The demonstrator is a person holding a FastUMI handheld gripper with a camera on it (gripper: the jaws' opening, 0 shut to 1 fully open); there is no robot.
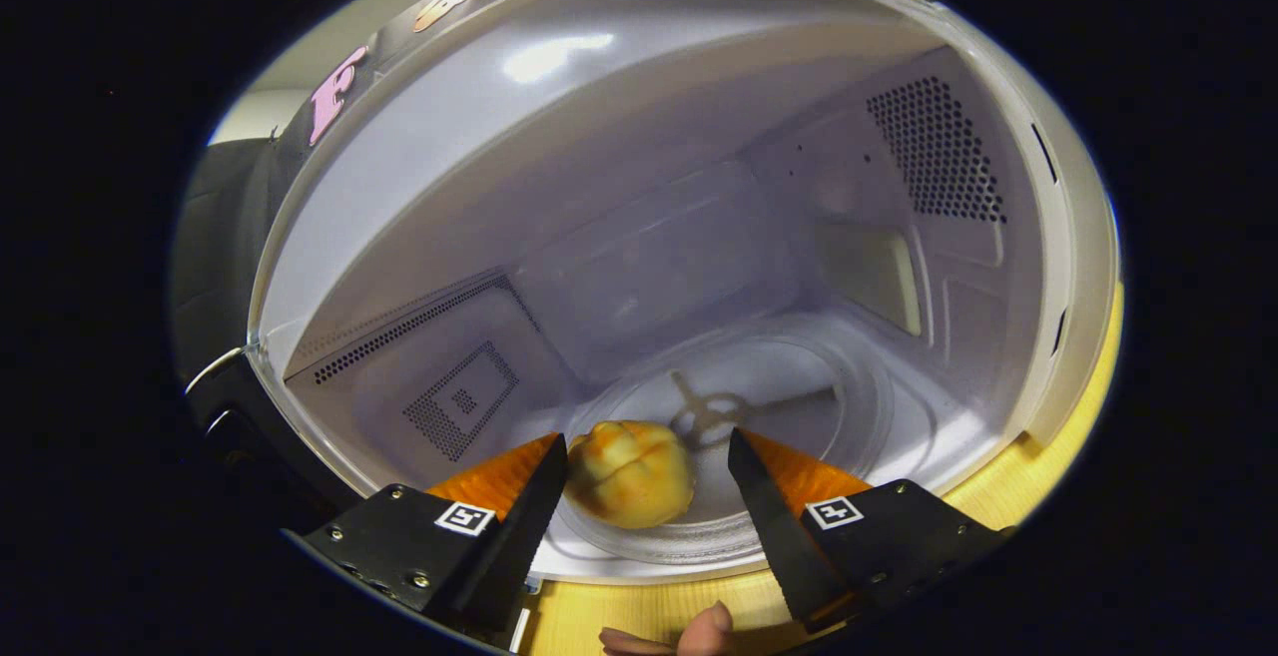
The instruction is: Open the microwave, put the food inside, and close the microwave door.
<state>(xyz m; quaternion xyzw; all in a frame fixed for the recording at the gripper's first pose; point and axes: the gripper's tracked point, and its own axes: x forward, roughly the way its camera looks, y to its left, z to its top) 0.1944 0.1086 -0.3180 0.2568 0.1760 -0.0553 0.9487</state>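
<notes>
The bun (629, 473) sits on the glass turntable (859, 416) inside the open microwave (639, 187), at the plate's seven o'clock edge. It lies between the fingers of the tool (647, 466), touching the left one and apart from the right, so the tool stands wide open, gripping nothing. The wooden bench (1008, 481) carries the microwave.

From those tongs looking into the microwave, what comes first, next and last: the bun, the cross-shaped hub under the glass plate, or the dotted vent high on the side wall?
The tongs are open.
1. Bun: between the fingers, against one, clear of the other, on the glass plate.
2. Cross-shaped hub: just beyond the bun, at the plate's middle.
3. Dotted vent: farthest, high on the side wall.
</notes>
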